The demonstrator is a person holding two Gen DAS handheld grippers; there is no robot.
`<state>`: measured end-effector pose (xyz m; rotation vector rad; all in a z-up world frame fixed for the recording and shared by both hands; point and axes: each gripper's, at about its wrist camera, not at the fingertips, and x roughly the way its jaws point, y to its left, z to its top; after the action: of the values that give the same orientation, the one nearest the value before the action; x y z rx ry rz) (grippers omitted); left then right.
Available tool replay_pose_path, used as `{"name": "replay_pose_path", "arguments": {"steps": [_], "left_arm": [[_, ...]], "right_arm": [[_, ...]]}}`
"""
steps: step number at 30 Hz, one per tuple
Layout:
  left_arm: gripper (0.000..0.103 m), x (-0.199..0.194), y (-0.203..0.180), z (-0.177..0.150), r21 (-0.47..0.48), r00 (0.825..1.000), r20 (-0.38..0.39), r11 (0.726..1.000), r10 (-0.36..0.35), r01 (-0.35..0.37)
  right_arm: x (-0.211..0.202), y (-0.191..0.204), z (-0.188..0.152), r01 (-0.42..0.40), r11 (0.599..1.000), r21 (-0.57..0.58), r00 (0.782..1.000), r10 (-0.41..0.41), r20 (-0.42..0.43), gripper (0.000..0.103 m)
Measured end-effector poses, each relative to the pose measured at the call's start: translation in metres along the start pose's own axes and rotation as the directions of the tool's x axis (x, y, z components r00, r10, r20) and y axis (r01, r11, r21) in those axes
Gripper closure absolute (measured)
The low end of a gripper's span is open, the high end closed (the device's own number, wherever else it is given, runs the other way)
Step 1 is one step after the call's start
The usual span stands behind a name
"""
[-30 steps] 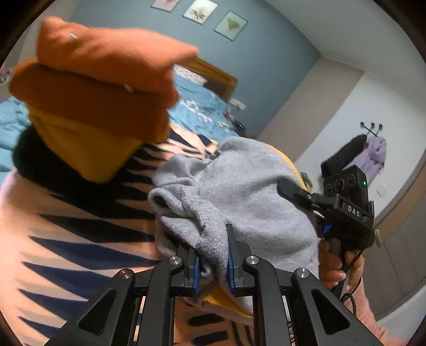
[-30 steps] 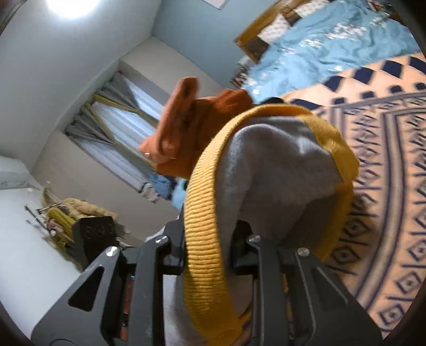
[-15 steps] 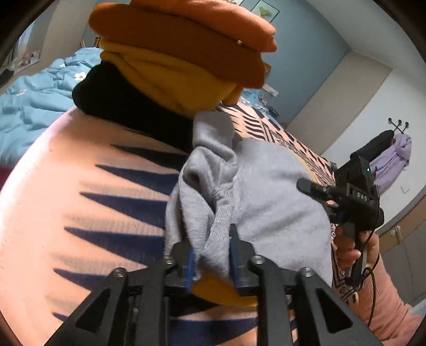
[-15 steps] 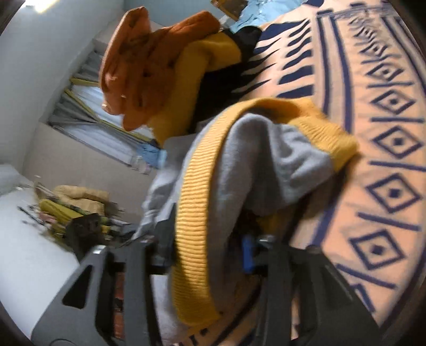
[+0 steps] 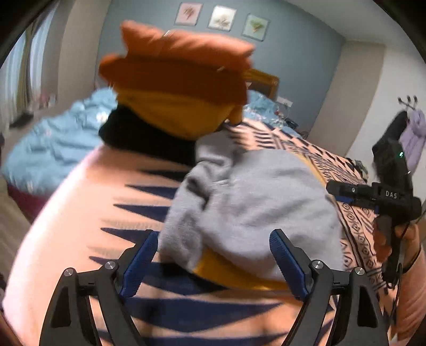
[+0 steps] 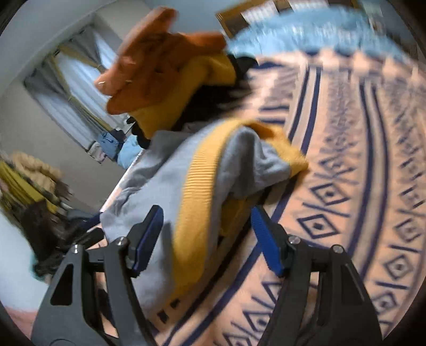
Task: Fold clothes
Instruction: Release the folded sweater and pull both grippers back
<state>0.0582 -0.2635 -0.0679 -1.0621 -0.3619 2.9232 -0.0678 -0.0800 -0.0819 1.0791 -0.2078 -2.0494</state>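
Here the left gripper (image 5: 213, 255) stands with its jaws spread wide; they have just been opening, and the near edge of the grey sweater (image 5: 255, 207) lies between the blue pads (image 5: 141, 263) without being pressed. The right gripper (image 6: 206, 239) is the same: jaws freshly parted, the sweater's yellow ribbed hem (image 6: 197, 197) running between them, loose. The folded sweater sits in a soft heap on the peach and navy patterned blanket (image 5: 87, 213), released by both tools. Just beyond it, at its far left, touching, rises a stack of folded clothes (image 5: 175, 87): black at the bottom, mustard yellow above, rust orange on top. Farther off a bed with blue bedding (image 5: 53, 143) meets the blue-grey wall, where three small pictures (image 5: 221, 20) hang
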Motion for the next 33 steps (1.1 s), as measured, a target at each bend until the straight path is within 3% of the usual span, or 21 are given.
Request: {"name": "replay_pose_path", "arguments": {"steps": [3, 6, 8, 12, 15, 33], "left_arm": [[0.013, -0.013, -0.021, -0.007, 0.046, 0.998, 0.032, 0.997, 0.062, -0.063], [0.013, -0.015, -0.034, -0.017, 0.062, 0.999, 0.023, 0.997, 0.047, -0.048], [0.013, -0.021, -0.042, -0.022, 0.067, 0.999, 0.029, 0.997, 0.045, -0.047], [0.013, -0.035, -0.051, -0.030, 0.056, 0.998, 0.038, 0.997, 0.056, -0.058], [0.013, -0.037, -0.054, -0.033, 0.048, 0.998, 0.038, 0.997, 0.055, -0.057], [0.013, -0.044, -0.077, -0.052, 0.054, 0.995, 0.002, 0.993, 0.100, -0.100]], "right_arm": [[-0.021, 0.035, -0.019, 0.074, 0.986, -0.149, 0.996, -0.064, 0.068, 0.020], [-0.038, 0.069, -0.044, 0.155, 0.946, -0.284, 0.983, -0.119, 0.139, 0.017], [-0.048, 0.089, -0.066, 0.209, 0.910, -0.358, 0.971, -0.149, 0.189, 0.009], [-0.064, 0.112, -0.098, 0.283, 0.859, -0.426, 0.950, -0.189, 0.250, 0.007], [-0.070, 0.116, -0.111, 0.303, 0.858, -0.415, 0.942, -0.203, 0.267, 0.001], [-0.072, 0.112, -0.127, 0.286, 0.897, -0.337, 0.945, -0.206, 0.254, 0.001]]}}
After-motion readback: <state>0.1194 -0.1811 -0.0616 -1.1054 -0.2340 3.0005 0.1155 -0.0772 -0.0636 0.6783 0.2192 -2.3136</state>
